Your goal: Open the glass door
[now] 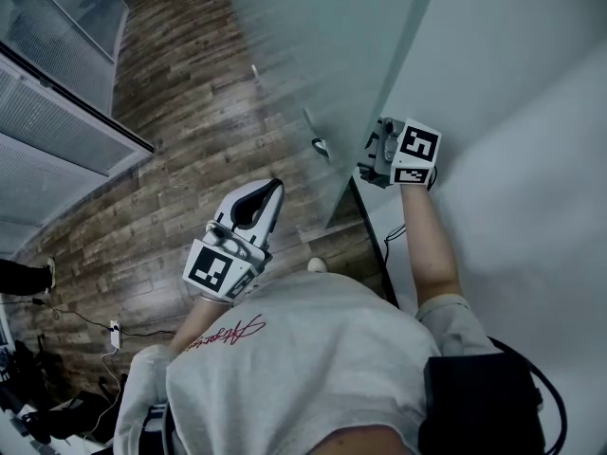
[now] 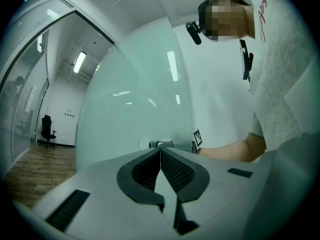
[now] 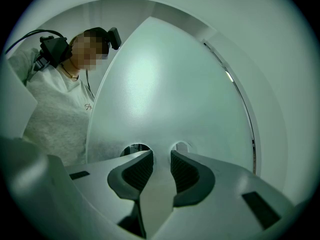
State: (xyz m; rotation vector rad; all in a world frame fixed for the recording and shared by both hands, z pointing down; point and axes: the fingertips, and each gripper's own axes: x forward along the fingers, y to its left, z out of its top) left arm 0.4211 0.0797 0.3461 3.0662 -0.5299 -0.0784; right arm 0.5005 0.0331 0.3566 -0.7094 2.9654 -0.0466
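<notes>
Door: the frosted glass door (image 1: 313, 55) stands edge-on ahead of me. Its lever handle (image 1: 318, 142) is on the face toward the wood floor (image 1: 190, 159).
Right gripper (image 3: 161, 154): on the wall side of the door, close to the glass at about handle height. My fingers (image 3: 186, 171) stand apart, and I see nothing pressed between them.
Left gripper (image 1: 274, 188): short of the door, over the floor. Its fingers (image 2: 176, 168) are closed together on nothing.
Risk, skid: if I push on bare frosted glass with my fingers parted, the pads may slide and the door may barely move.
Risk, pinch: my right forearm (image 1: 432, 245) lies between the door and the white wall (image 1: 531, 83). A swing toward the wall could trap it.
Risk, knock: a swing toward the floor side would bring the handle at my left gripper.
Edges: the door's free edge runs between my two grippers. A dark strip (image 1: 372, 240) at its foot sits just beside my arm.
Open room: there is broad floor on my left. On my right there is only a narrow slot between glass and wall.
</notes>
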